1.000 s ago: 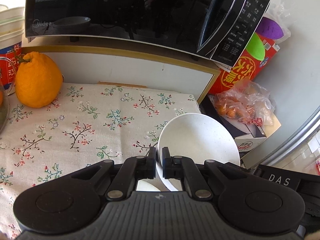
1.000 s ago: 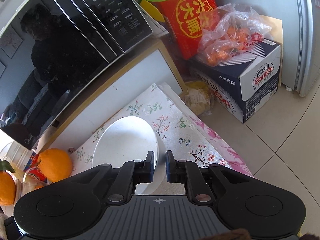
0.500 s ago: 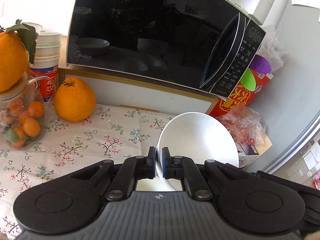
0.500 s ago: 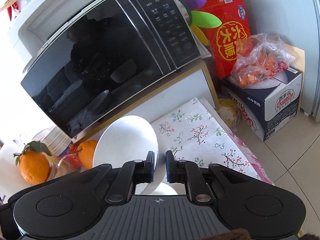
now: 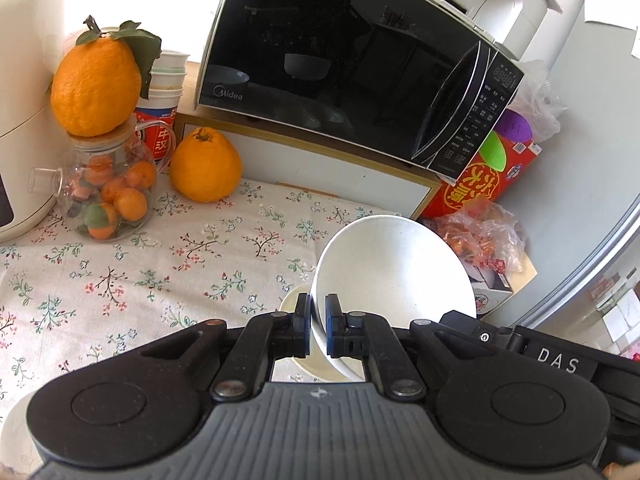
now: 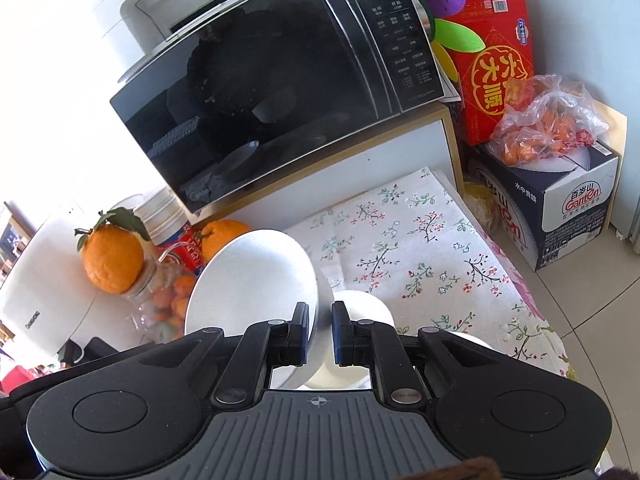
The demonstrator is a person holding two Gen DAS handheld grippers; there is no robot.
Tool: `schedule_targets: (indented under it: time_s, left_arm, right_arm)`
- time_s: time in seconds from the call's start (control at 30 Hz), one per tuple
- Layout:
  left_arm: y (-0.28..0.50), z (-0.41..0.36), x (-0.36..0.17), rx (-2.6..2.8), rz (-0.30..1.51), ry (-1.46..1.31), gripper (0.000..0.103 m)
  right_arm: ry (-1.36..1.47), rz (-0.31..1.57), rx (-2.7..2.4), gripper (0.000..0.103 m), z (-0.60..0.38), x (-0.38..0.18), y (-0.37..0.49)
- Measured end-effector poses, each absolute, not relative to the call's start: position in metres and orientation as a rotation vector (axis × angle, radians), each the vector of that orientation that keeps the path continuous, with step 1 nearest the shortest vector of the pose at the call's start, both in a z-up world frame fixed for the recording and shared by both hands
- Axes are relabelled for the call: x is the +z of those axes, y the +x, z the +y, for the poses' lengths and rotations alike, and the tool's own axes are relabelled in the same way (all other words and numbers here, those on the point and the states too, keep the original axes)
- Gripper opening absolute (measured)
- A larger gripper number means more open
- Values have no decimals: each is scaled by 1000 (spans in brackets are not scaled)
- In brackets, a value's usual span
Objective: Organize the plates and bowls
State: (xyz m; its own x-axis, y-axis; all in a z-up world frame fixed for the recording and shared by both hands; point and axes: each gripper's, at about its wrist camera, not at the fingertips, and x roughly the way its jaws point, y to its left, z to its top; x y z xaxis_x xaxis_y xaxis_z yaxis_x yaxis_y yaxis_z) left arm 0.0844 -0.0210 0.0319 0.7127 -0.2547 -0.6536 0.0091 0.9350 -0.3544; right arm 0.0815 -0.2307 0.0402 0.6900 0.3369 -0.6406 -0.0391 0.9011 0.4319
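A white bowl (image 5: 392, 272) hangs tilted above the floral tablecloth (image 5: 160, 264). My left gripper (image 5: 318, 314) is shut on its near-left rim. In the right wrist view the same white bowl (image 6: 252, 280) lies left of centre, and my right gripper (image 6: 320, 320) is shut on its right rim. The right gripper's black body (image 5: 556, 356) shows at the lower right of the left wrist view. Under the held bowl a cream dish (image 5: 292, 304) rests on the cloth. The right wrist view shows a white bowl (image 6: 360, 308) there and another white rim (image 6: 468, 340) beside it.
A black microwave (image 5: 340, 60) stands on a white shelf at the back. A large orange (image 5: 206, 168), a glass jar of small oranges (image 5: 108, 196) topped by another orange, paper cups and a white appliance (image 5: 24, 100) crowd the left. A red box (image 6: 492, 64) and a bagged carton (image 6: 560, 184) stand right, on the floor.
Both grippers have risen and drawn back with the bowl still held. The microwave, the jar and the white appliance have come into view, and the dishes below now show on the cloth.
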Motion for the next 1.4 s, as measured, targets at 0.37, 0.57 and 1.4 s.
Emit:
schedule_targets:
  time_s: [0.37,0.57,1.4]
  left_arm:
    - [34,-14,22,-116,822,-303,6]
    - [7,-17,9,-116,867,-264,8]
    - [-7,-28,-38,-137,1038,-188,11]
  right_arm:
    - [300,919,286,13,-217,25,44]
    - [249,1019,310,13,-212,4,22]
    - [149,1195,330,15,-208,-42,12]
